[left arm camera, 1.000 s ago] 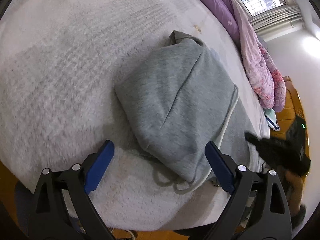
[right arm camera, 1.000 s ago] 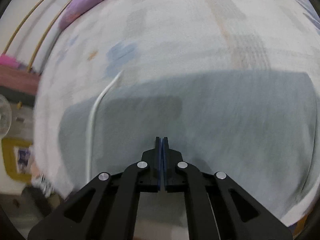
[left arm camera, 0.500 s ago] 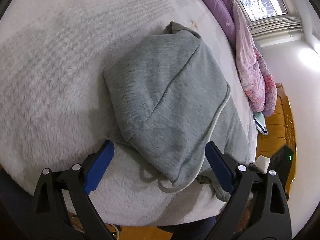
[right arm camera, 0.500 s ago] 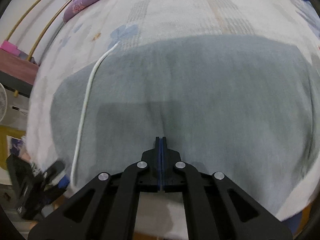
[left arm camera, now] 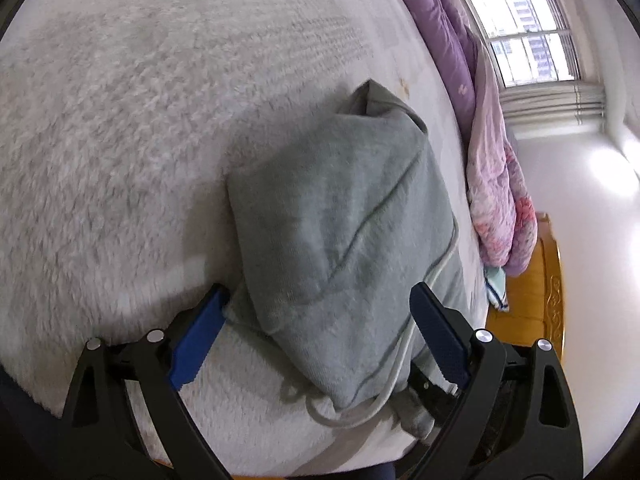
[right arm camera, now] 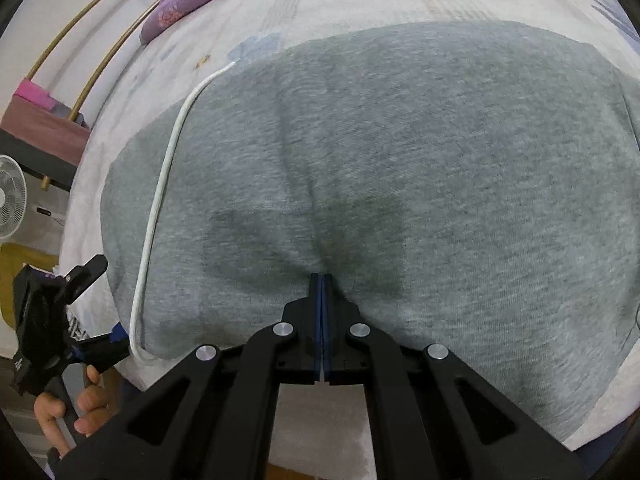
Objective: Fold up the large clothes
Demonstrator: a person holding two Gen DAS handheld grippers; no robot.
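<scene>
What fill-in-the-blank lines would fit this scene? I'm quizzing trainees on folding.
1. The garment on the bed is ____ in colour.
2. The left tongs are ____.
3. The right tongs are ____ against the garment.
4. Along the garment's edge runs a white ____.
Missing: grey; open; shut; cord

The grey fleece hooded sweatshirt (left arm camera: 340,224) lies folded on the bed. Its white drawstring (right arm camera: 160,184) trails along one edge.
</scene>
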